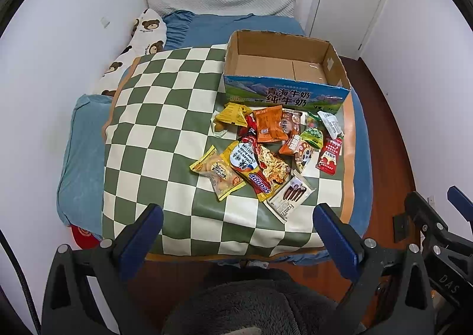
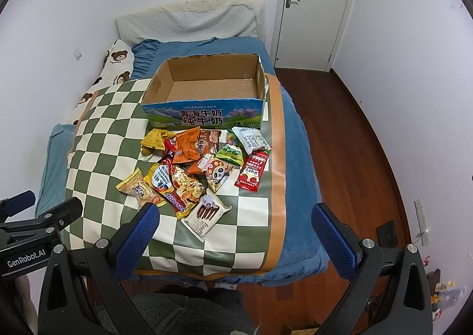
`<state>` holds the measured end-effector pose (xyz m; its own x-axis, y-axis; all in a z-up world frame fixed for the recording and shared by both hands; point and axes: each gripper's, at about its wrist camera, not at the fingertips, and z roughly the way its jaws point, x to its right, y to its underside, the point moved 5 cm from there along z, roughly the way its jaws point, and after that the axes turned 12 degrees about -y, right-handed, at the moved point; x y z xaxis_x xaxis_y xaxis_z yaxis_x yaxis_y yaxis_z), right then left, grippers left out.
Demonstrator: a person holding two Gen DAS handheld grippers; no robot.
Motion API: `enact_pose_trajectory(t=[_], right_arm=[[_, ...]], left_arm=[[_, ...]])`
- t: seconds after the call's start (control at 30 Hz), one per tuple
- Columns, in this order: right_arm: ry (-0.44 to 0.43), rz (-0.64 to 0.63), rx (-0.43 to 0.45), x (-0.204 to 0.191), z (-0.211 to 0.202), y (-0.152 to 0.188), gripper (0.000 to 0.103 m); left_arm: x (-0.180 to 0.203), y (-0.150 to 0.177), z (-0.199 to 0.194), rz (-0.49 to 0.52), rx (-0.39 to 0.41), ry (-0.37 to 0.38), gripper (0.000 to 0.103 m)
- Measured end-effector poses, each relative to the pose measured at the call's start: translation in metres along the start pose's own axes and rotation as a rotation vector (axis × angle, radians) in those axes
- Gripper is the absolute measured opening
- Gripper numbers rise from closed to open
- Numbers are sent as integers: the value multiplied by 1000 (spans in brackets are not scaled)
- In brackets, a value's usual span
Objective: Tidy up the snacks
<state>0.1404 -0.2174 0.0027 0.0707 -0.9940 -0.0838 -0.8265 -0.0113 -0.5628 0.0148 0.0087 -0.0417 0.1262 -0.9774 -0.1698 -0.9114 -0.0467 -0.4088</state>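
Both grippers, left and right, hang released and empty at the bottom of the frame. Snack packets sit piled mid-frame on the checkered mat, just below the cardboard box. They're probably light, crinkly and slippery, so I'd pinch a sealed edge, like the wafer pack.
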Motion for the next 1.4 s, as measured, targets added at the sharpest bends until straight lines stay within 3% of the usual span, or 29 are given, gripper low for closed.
enact_pose_trajectory(t=[0.5,1.4], right_arm=[[-2,0,4,-1,1,-6,103],[-3,2,2,-4,3,-11,103]], left_arm=[[-7,-17,1,-3,1,-3,103],[-5,-18,2,-6,-5,-2,103]])
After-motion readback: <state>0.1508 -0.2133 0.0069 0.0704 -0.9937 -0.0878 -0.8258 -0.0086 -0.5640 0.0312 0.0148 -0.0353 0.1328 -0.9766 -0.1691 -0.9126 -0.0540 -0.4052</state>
